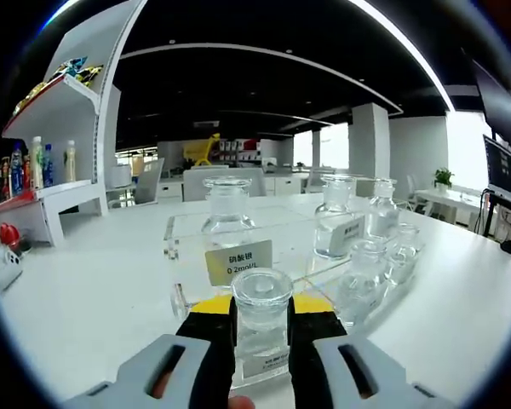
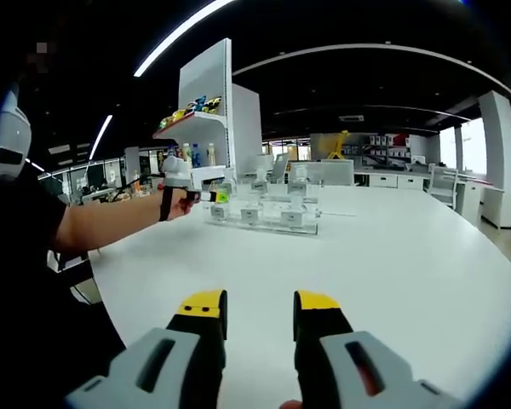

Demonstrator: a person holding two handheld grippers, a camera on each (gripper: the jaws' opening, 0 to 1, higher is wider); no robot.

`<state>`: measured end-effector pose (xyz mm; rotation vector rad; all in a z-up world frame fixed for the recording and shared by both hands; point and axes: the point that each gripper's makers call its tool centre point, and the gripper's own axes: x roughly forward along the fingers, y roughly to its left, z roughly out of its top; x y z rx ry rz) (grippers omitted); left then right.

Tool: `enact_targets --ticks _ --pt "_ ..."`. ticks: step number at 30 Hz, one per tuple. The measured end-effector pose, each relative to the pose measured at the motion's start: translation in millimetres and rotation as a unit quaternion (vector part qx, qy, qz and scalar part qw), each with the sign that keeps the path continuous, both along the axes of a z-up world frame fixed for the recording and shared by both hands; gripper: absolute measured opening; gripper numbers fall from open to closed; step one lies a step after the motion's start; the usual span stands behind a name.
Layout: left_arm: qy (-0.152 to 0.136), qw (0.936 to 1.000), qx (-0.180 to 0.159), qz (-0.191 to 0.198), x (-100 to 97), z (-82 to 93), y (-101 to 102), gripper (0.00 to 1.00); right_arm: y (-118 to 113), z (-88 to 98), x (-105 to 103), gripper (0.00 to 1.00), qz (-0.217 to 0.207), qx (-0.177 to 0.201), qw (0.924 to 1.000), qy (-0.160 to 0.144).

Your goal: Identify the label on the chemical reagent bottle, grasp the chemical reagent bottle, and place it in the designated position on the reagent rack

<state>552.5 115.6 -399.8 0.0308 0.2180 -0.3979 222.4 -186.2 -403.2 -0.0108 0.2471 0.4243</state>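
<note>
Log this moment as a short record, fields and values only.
left gripper: shut on a clear glass reagent bottle, held upright in front of the rack
right gripper: open, nothing between the jaws, over bare white table
reagent rack: clear acrylic, on the table, several glass bottles standing in it
rack label: reads 0.2mol/L under Chinese text
held bottle's label: partly hidden, unreadable
background: white shelf with colourful drink bottles

Open office, white table (image 2: 392, 247), shelving (image 1: 64, 111), bright windows (image 1: 468, 145).
</note>
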Motion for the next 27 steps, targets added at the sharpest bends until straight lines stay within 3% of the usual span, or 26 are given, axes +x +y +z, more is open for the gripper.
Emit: enact_targets --ticks 15,22,27 --pt "0.006 1.0 0.003 -0.001 1.8 -1.7 -0.2 0.23 0.2 -1.4 -1.1 0.3 0.0 0.003 1.0 0.0" --pt "0.005 0.9999 -0.011 0.0 -0.7 -2.7 1.5 0.23 0.2 -1.1 -2.6 0.3 -0.001 0.004 1.0 -0.001" --pt "-0.007 1.0 0.007 0.0 -4.7 -4.4 0.0 0.23 0.6 0.5 -4.1 0.3 -0.001 0.004 1.0 -0.003"
